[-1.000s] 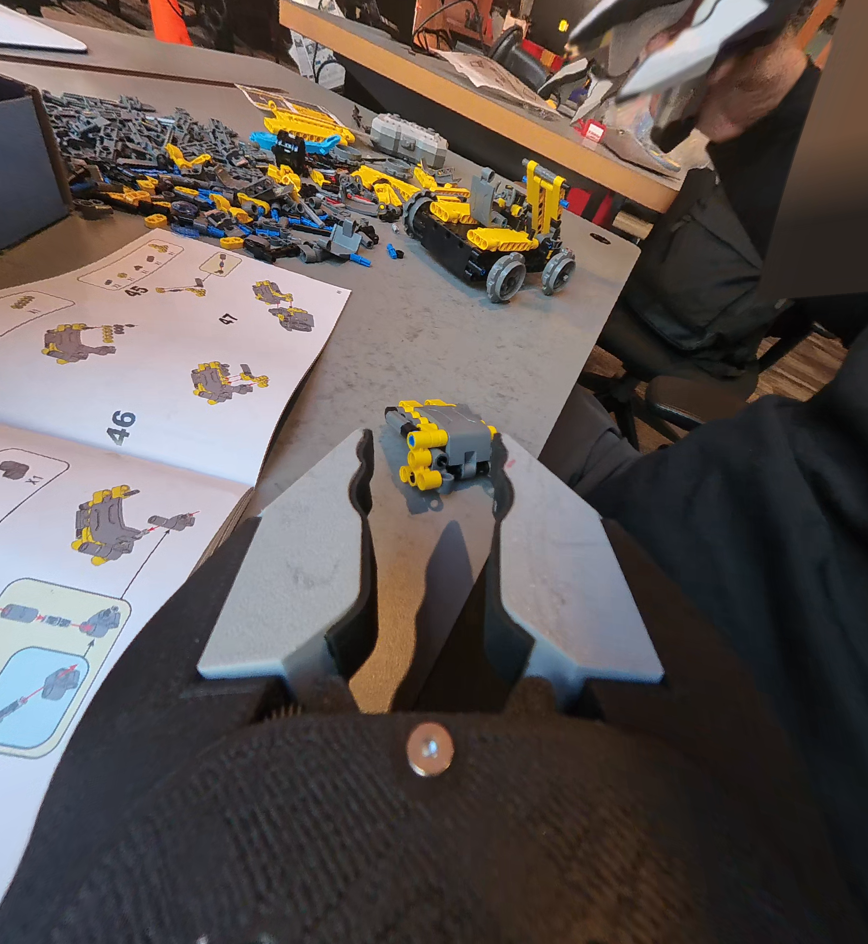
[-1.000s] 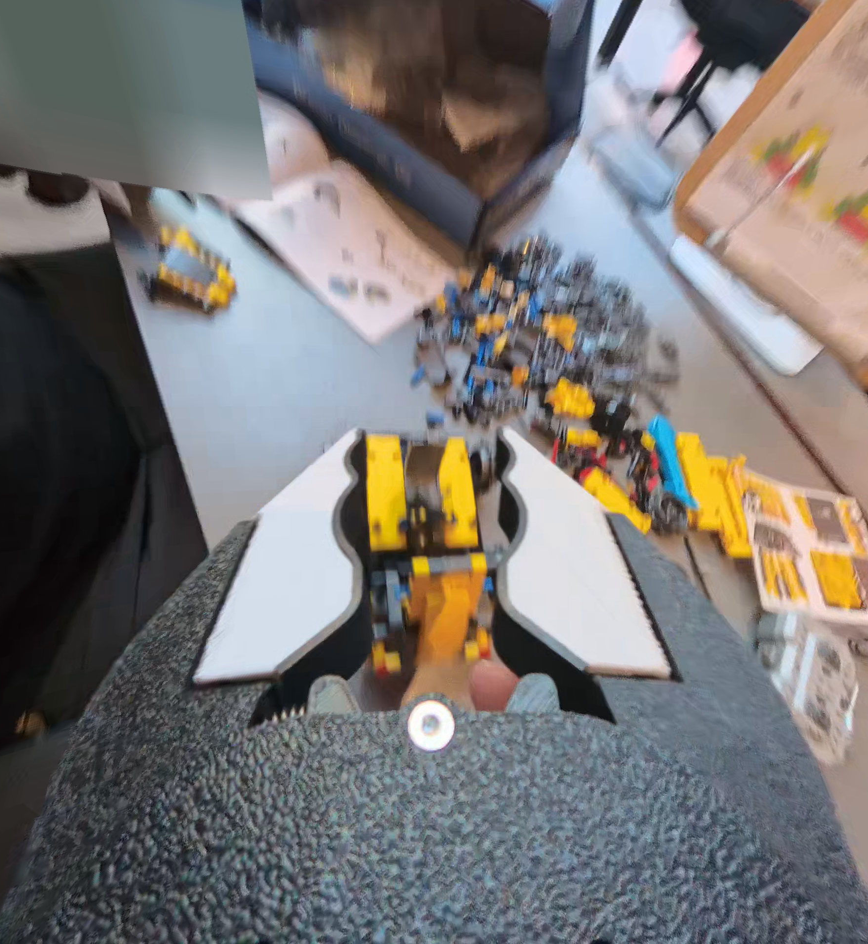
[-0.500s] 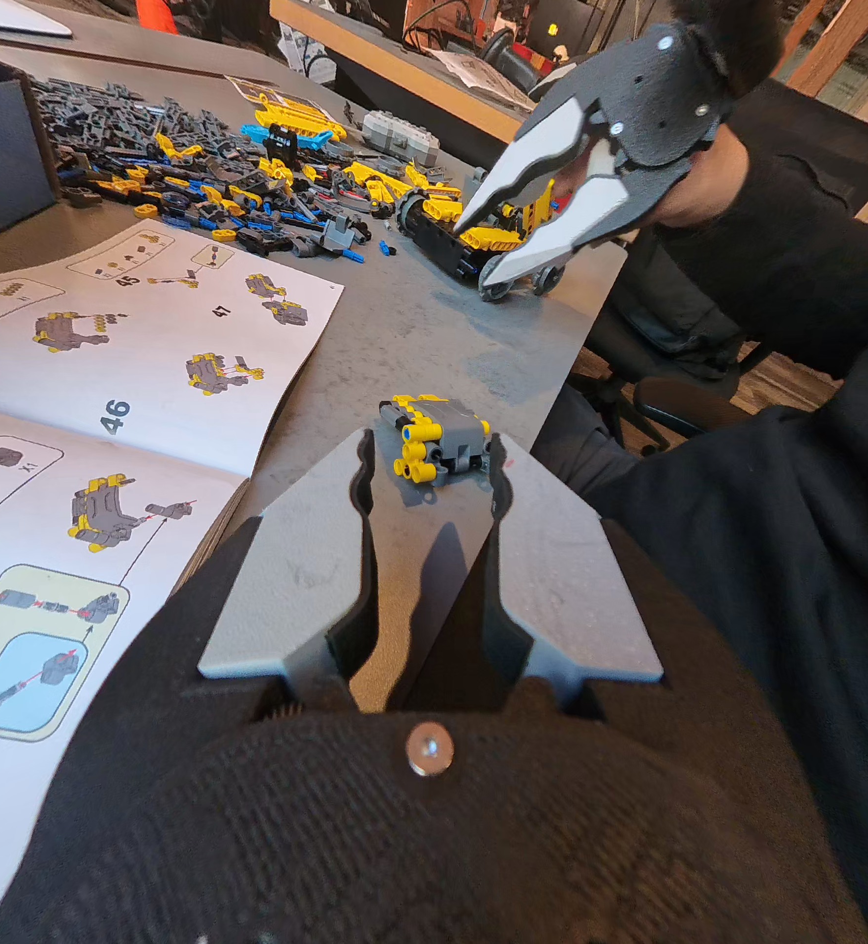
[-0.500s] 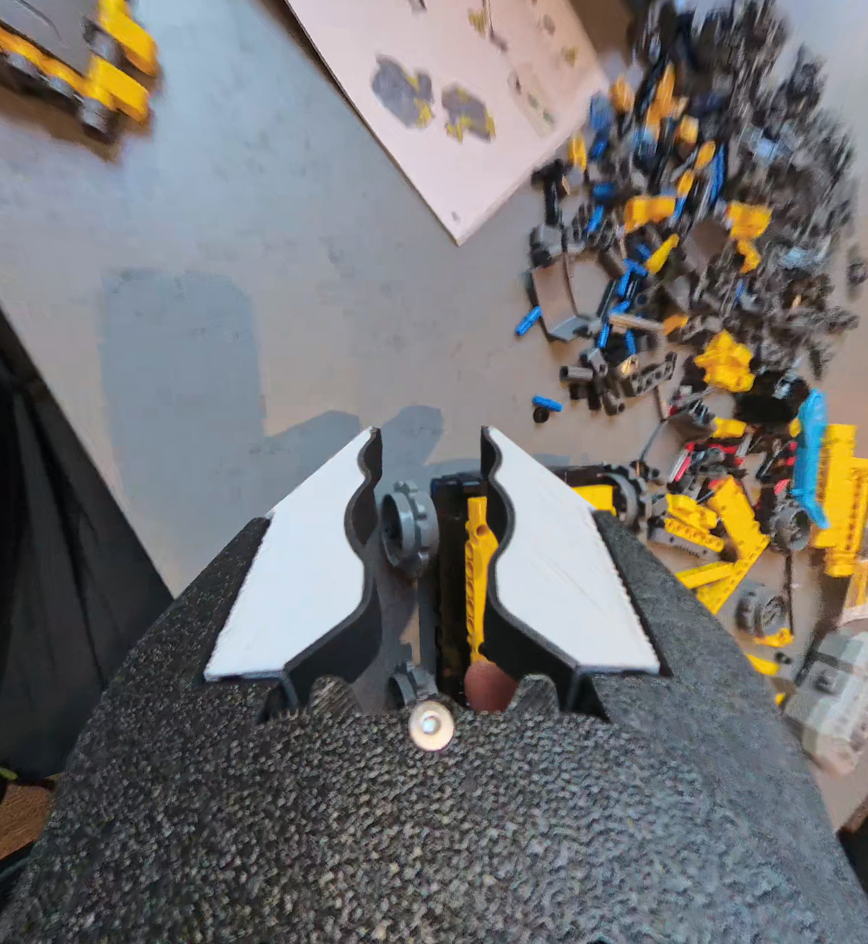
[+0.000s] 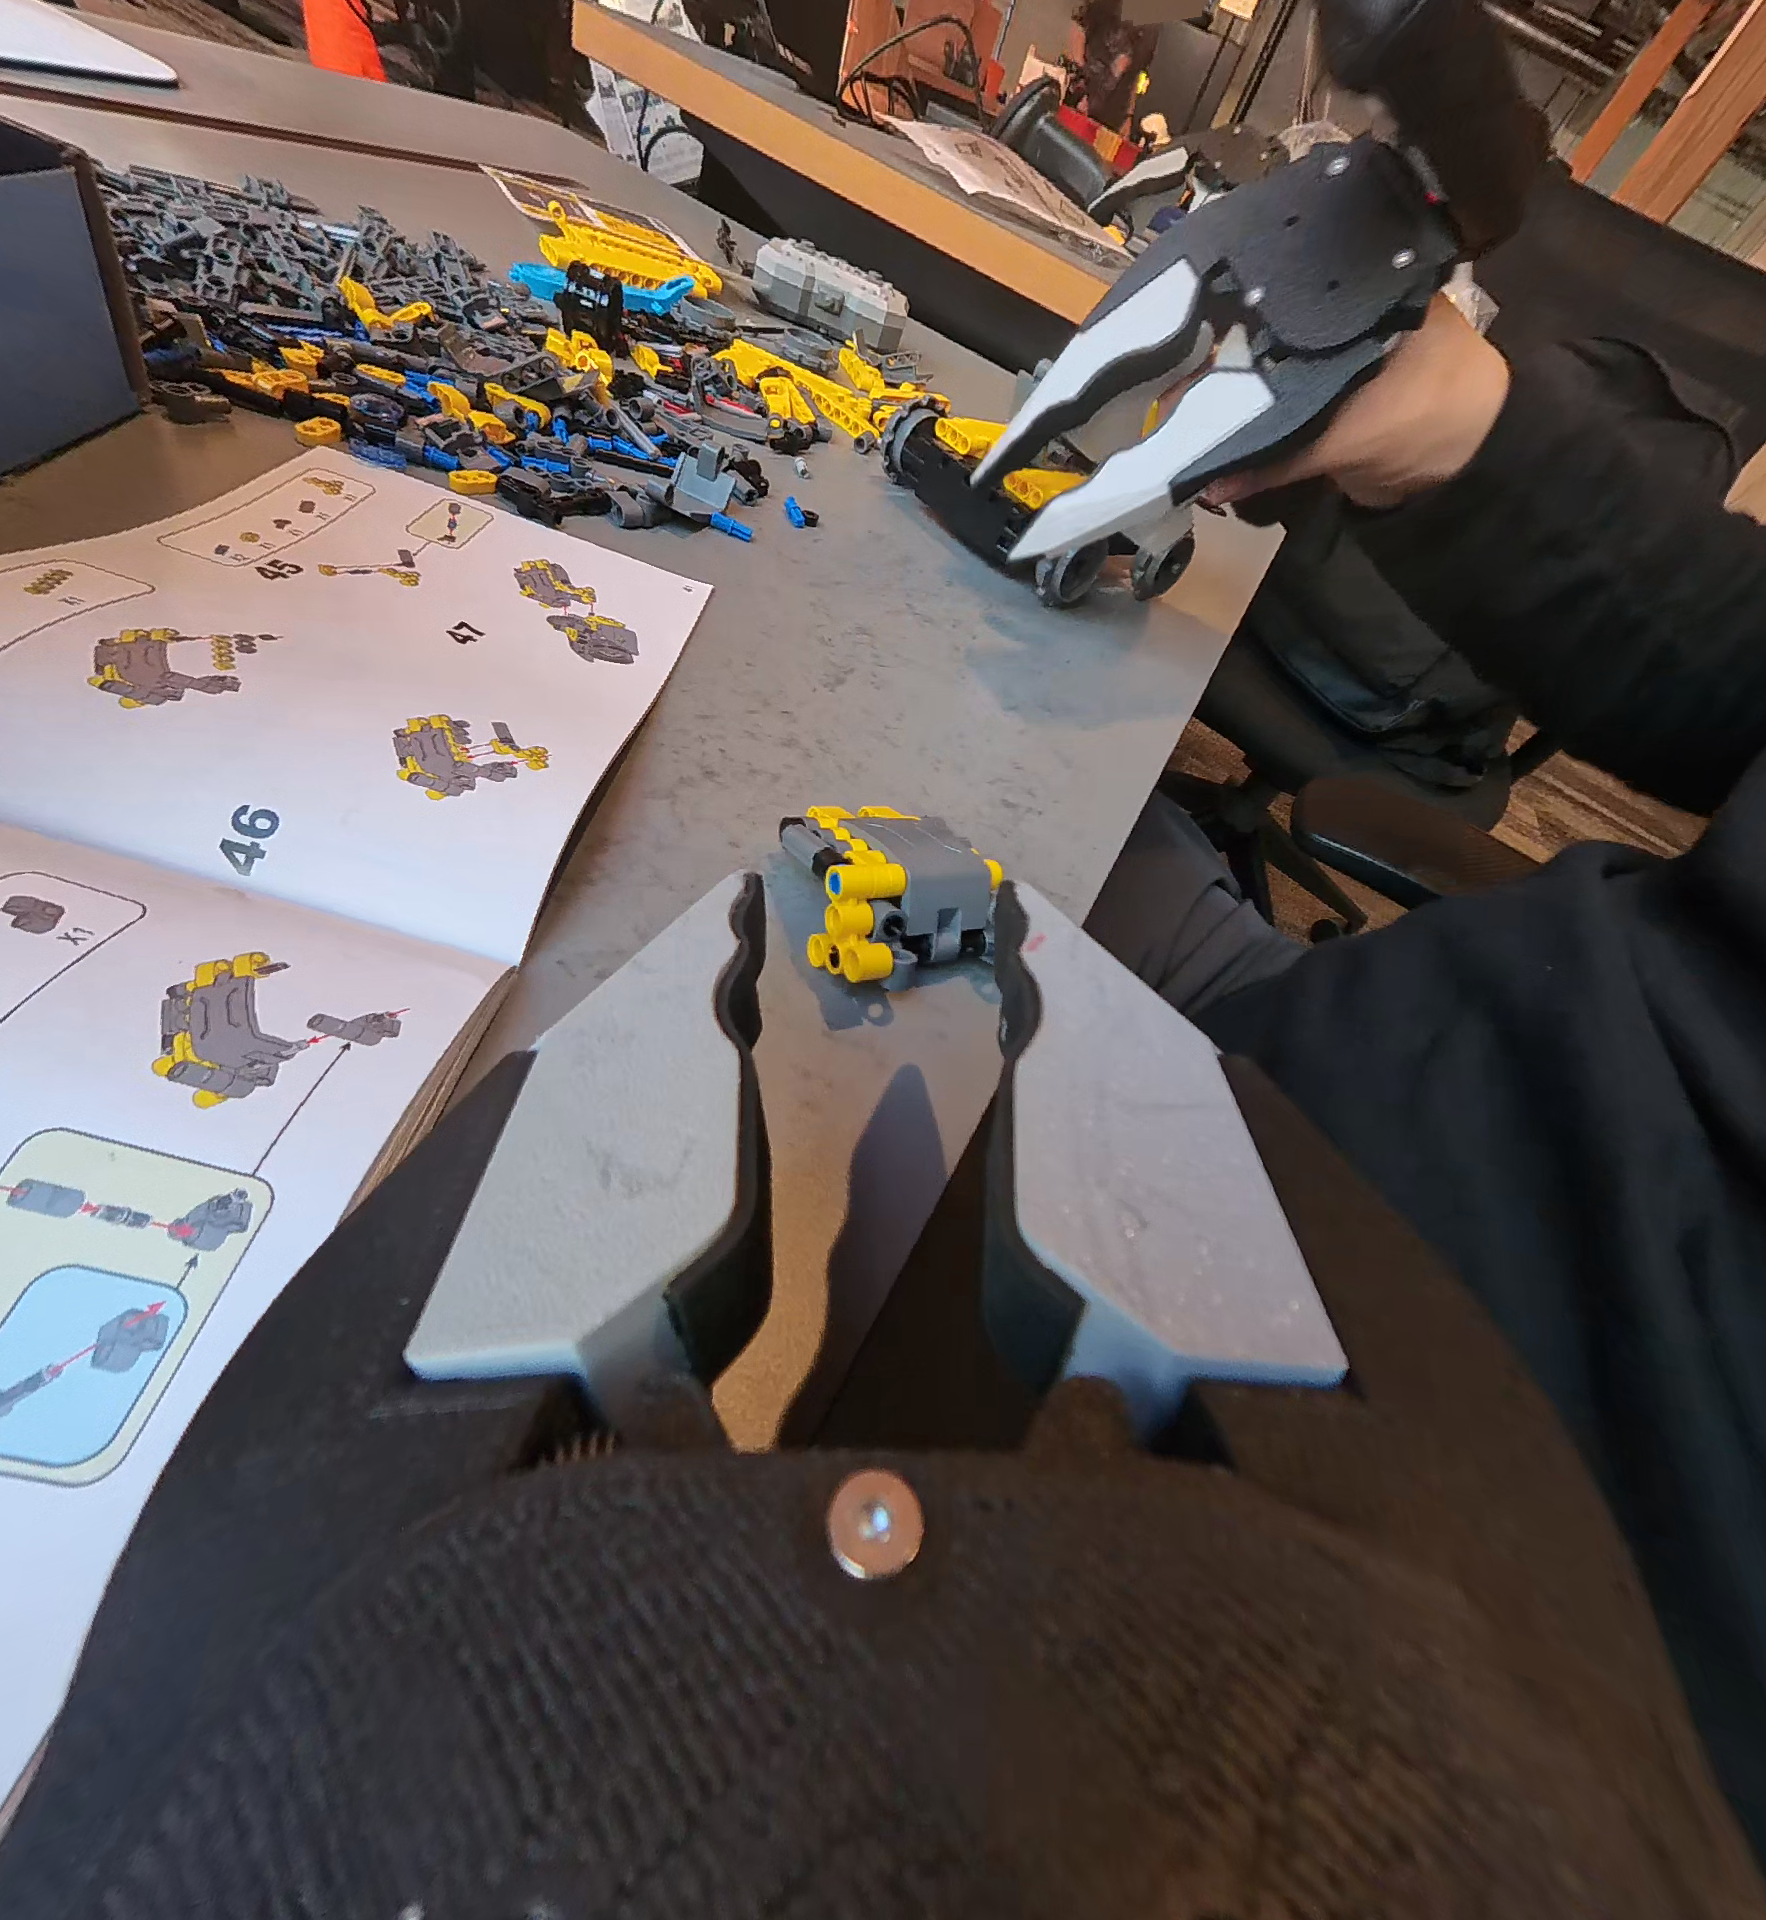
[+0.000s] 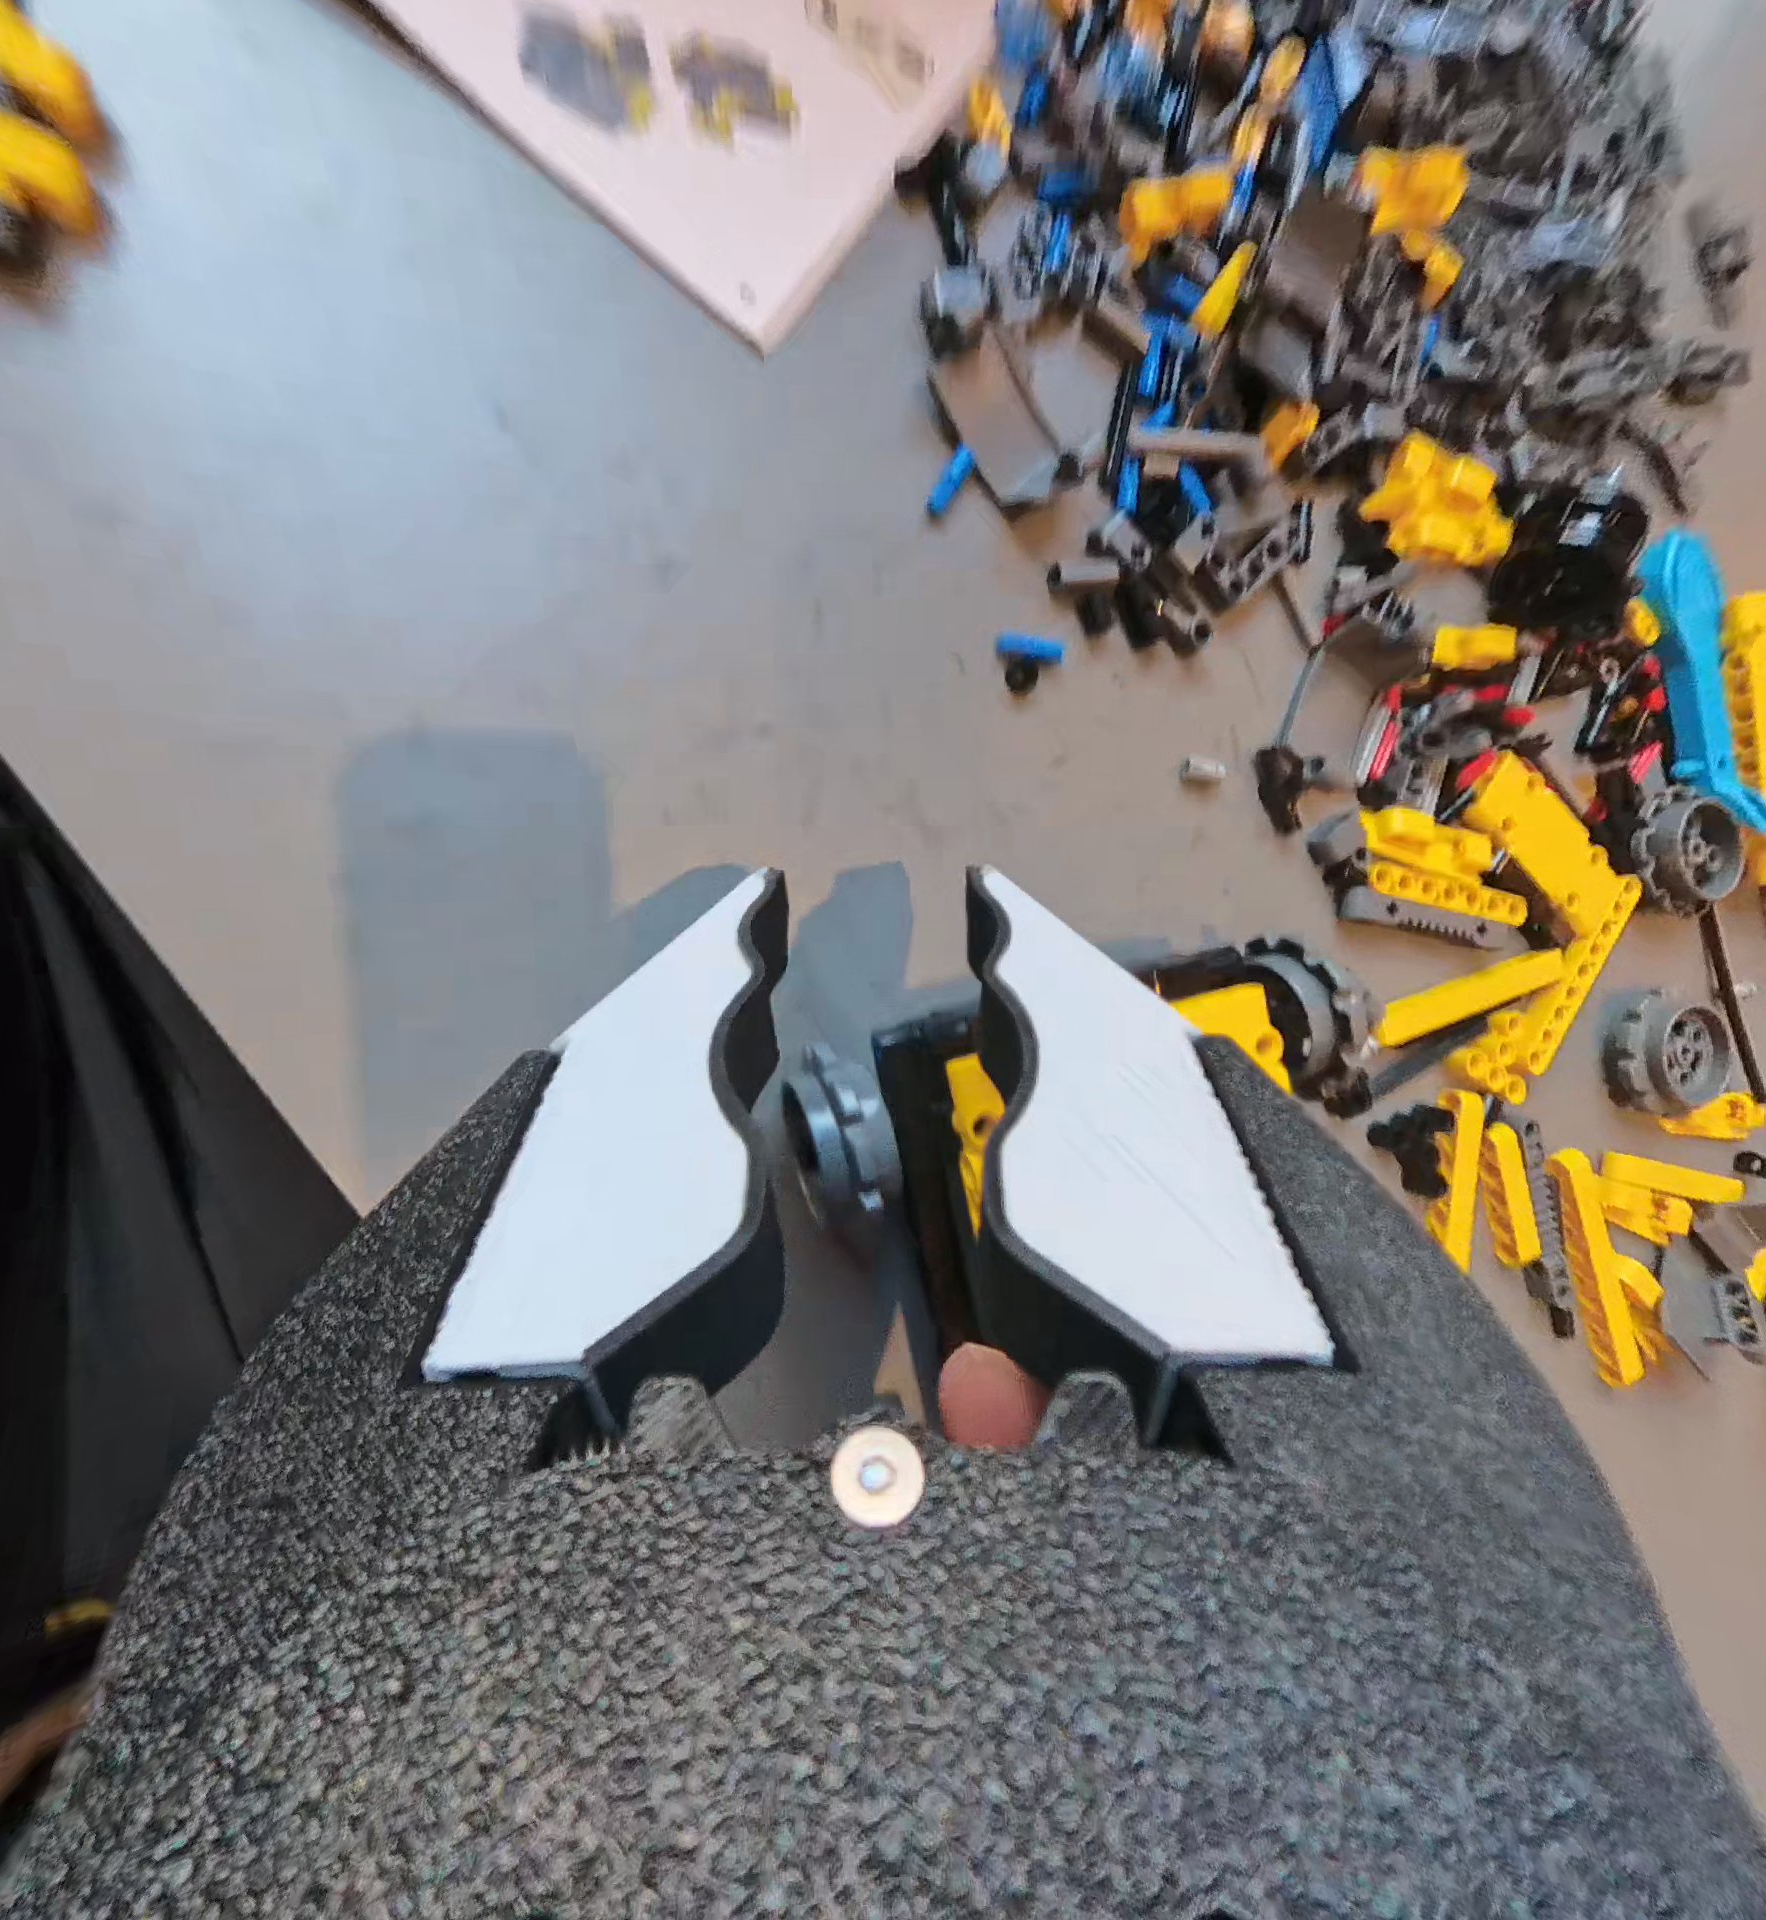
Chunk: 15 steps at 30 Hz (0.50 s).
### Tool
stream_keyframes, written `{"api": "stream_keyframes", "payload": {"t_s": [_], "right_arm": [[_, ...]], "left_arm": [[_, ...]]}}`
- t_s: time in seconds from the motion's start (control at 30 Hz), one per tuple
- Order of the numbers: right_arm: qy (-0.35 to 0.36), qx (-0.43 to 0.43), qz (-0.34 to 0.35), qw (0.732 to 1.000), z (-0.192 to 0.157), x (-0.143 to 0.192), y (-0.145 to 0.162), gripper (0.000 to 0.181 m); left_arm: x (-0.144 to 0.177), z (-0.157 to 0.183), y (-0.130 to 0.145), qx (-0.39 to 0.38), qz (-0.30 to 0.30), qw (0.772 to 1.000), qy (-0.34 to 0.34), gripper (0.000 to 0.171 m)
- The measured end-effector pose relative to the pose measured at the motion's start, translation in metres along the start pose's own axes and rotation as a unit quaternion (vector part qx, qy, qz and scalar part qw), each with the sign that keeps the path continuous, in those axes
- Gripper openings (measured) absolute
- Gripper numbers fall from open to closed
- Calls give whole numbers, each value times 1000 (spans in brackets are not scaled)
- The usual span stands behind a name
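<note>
My left gripper [image 5: 874, 914] is open and low over the grey table [image 5: 858, 665]. A small grey and yellow brick assembly [image 5: 889, 894] rests on the table between its fingertips, and the right fingertip is next to it. My right gripper [image 6: 874, 883] is open but narrowed, over a black and yellow wheeled vehicle [image 6: 920, 1081]. A grey wheel [image 6: 837, 1143] and the black side beam lie between its fingers. I cannot tell whether they touch. In the left wrist view the right gripper [image 5: 993, 517] straddles the vehicle [image 5: 936, 462], which stands on the table.
An open instruction booklet [image 5: 235, 727] lies at the left. A pile of loose grey, yellow and blue parts [image 5: 443, 353] spreads behind it, beside a dark box [image 5: 6, 312] and a grey block [image 5: 827, 291]. The table's edge runs just right of both grippers. A black sleeve [image 5: 1585, 1143] is there. The tips of one gripper are about 25 cm away from the tips of the other.
My right gripper has come down from high in the air onto the wheeled vehicle, and its fingers have narrowed. My left gripper and the small assembly have barely moved.
</note>
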State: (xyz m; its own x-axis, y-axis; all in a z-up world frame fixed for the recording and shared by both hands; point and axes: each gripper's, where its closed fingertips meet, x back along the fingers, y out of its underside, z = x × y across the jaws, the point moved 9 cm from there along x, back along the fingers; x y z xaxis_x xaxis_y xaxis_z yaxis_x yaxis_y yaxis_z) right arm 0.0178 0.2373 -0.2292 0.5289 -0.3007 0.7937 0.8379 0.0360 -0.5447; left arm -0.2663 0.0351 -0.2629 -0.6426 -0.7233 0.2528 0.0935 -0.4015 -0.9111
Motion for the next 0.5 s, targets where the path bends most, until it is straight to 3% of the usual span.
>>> {"api": "stream_keyframes", "payload": {"t_s": [0.23,0.5], "right_arm": [[-38,-98,145,984,-22,1,-27,37],[-77,-166,193,964,-36,-18,-31,47]], "left_arm": [[0,0,0,-1,1,1000,-1,41],[0,0,0,-3,1,1000,3,42]]}}
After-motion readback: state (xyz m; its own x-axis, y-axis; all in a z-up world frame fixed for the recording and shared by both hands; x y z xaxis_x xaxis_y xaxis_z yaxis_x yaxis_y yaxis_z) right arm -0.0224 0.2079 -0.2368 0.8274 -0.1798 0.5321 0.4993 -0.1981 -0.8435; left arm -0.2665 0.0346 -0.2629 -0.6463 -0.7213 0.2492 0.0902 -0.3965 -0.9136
